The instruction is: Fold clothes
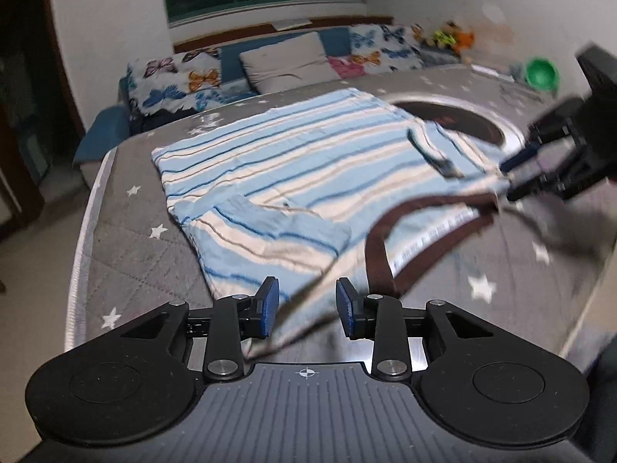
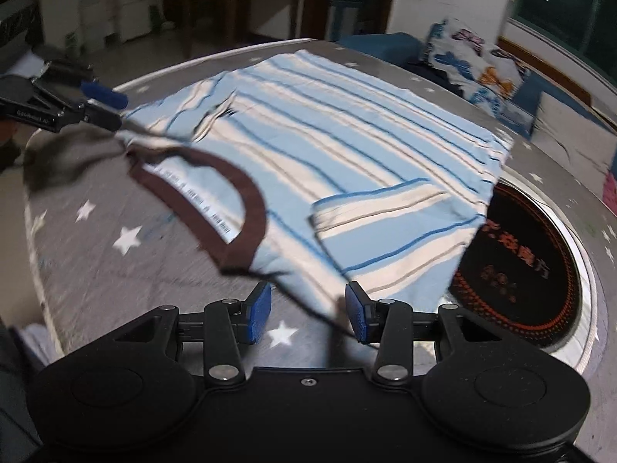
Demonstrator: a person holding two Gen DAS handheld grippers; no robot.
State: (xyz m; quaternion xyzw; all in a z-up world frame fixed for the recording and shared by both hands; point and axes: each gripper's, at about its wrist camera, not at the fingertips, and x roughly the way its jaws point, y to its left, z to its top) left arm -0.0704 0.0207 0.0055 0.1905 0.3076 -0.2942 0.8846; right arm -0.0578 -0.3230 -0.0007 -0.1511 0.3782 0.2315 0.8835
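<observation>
Currently, item by item.

Left wrist view:
- Striped T-shirt [image 1: 293, 162]: it lies spread on the grey star-print mattress [image 1: 127, 254]. The brown collar [image 1: 385, 227] is nearest you, and one sleeve [image 1: 270, 227] is turned in over the body.
- Left gripper [image 1: 307, 306]: the blue pads stand wide apart. The shirt's near shoulder edge runs up between them, raised off the mattress, and neither pad presses it.
- Right gripper [image 1: 515, 175]: it sits at the other shoulder, beside the collar. The blur is too heavy here to read its gap.

Right wrist view:
- Right gripper: the pads are wide apart, and a thin raised edge of cloth crosses the gap close to one pad.
- Second sleeve [image 2: 385, 223]: it is turned in as well. The shirt's side overlaps a dark round disc [image 2: 520, 270].

Handling:
- You are dealing with thin, light, limp knit that will sag and crease wherever it is unsupported.
- Your firmest holds are probably the shoulder seams on either side of the collar. The ribbed band there is thicker than the body cloth.
- Open tongs around a lifted edge fit either a pinch about to close or a release just made. The frames do not settle which.
</observation>
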